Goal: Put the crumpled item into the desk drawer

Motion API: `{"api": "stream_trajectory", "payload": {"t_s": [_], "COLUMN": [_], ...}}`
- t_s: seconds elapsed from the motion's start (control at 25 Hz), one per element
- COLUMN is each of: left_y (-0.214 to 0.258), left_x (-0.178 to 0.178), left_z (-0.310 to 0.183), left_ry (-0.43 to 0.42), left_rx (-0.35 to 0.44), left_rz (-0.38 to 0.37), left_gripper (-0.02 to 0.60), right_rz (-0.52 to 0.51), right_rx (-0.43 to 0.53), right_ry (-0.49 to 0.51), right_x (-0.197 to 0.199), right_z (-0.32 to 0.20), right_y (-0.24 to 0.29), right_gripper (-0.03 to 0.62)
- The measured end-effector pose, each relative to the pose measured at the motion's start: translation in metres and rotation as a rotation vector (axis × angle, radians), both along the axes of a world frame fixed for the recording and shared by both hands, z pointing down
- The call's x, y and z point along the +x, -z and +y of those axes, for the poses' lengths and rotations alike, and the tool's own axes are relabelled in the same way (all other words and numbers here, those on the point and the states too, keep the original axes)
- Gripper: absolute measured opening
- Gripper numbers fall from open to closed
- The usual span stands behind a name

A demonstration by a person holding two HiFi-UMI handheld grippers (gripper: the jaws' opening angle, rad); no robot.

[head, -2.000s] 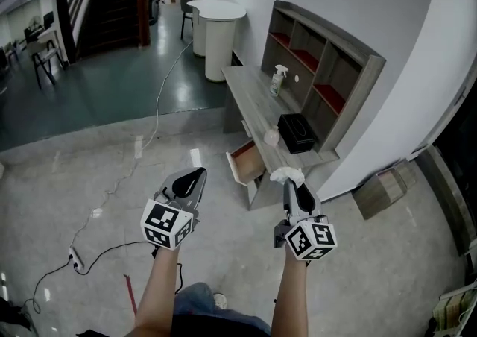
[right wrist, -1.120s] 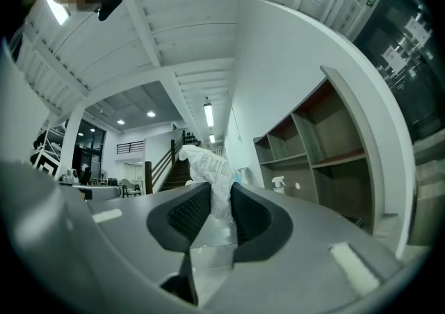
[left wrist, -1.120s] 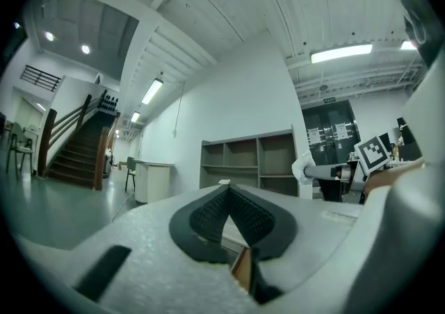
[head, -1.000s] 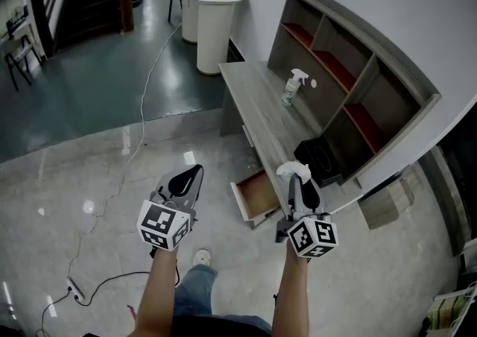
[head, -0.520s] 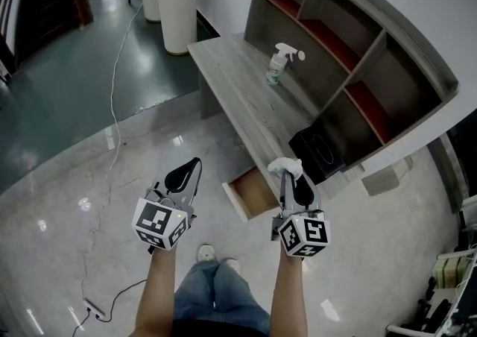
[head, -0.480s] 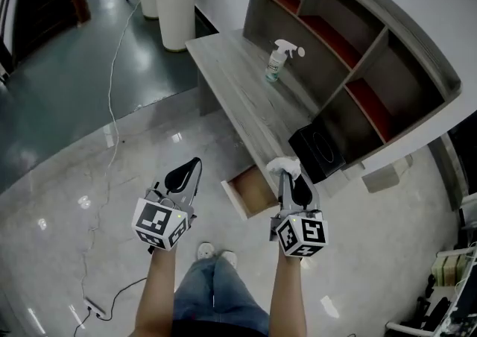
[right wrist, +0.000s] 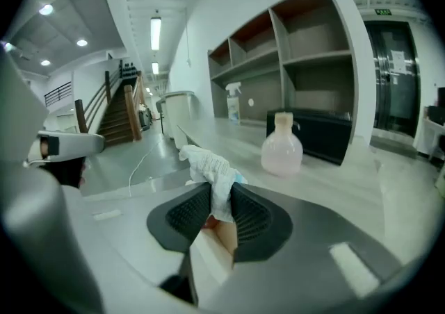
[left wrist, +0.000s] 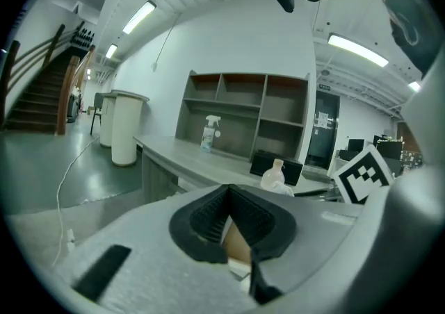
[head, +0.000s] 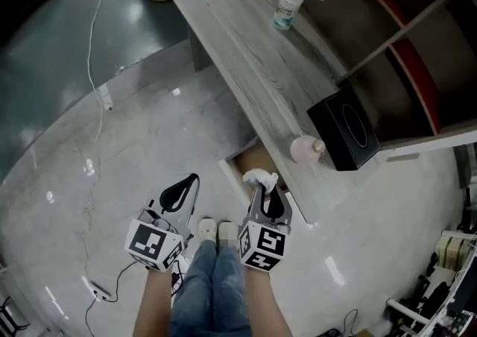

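My right gripper (head: 262, 188) is shut on a white crumpled item (head: 258, 177), which bulges out above the pads (right wrist: 208, 164). It hovers at the near side of the open desk drawer (head: 247, 159), whose brown inside shows under the grey wooden desk (head: 246, 52). My left gripper (head: 181, 192) hangs over the floor to the left of the drawer, its jaws together with nothing between them (left wrist: 228, 191).
On the desk stand a spray bottle (head: 288, 1), a black box (head: 348, 134) and a small pink bottle (head: 305, 149) near the front edge. Shelves rise behind the desk. A cable (head: 93, 67) runs over the glossy floor. The person's legs and shoes (head: 216, 232) are below.
The person has stepped up to the desk. Both grippers have come closer to it, and the right one with the crumpled item now hangs by the open drawer.
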State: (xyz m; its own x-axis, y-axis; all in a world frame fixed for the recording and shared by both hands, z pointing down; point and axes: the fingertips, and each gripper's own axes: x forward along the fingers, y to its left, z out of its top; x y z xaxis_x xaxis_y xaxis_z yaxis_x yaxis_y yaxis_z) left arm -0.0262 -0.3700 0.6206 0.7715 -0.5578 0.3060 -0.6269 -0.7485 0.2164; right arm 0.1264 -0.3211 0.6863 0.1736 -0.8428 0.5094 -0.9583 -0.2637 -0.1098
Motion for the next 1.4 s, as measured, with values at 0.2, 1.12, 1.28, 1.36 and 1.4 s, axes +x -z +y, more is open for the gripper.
{"api": "stream_trajectory", "payload": {"t_s": [0.2,1.12,1.28,1.36,1.4], "left_y": [-0.089,0.210,0.283,0.309,0.321], "left_x": [-0.010,0.038,0.045,0.050,0.052], "left_z": [-0.005,-0.066,-0.067,-0.063,-0.062], "left_ry": [0.038,0.042,0.036,0.030,0.026], "left_rx": [-0.092,0.324,0.441,0.484,0.504], "left_rz": [-0.026,0.140,0.180,0.194,0.199], "left_gripper": [0.002,0.002,0.002,0.002,0.002], "right_rz": [-0.044,-0.022,0.046,0.064,0.073], "right_rx": [-0.125,0.602,0.719,0.756,0.771], "right_ry": [-0.038,0.205,0.216,0.211,0.207], "right_x": [0.010,0.025,0.039,0.046,0.050], "right_z": [-0.017,-0.078,-0.068,-0.060,-0.057], "right_y": [-0.105,0.280,0.355,0.378,0.387], "right_gripper": [0.104,0.045,0.020,0.015,0.014]}}
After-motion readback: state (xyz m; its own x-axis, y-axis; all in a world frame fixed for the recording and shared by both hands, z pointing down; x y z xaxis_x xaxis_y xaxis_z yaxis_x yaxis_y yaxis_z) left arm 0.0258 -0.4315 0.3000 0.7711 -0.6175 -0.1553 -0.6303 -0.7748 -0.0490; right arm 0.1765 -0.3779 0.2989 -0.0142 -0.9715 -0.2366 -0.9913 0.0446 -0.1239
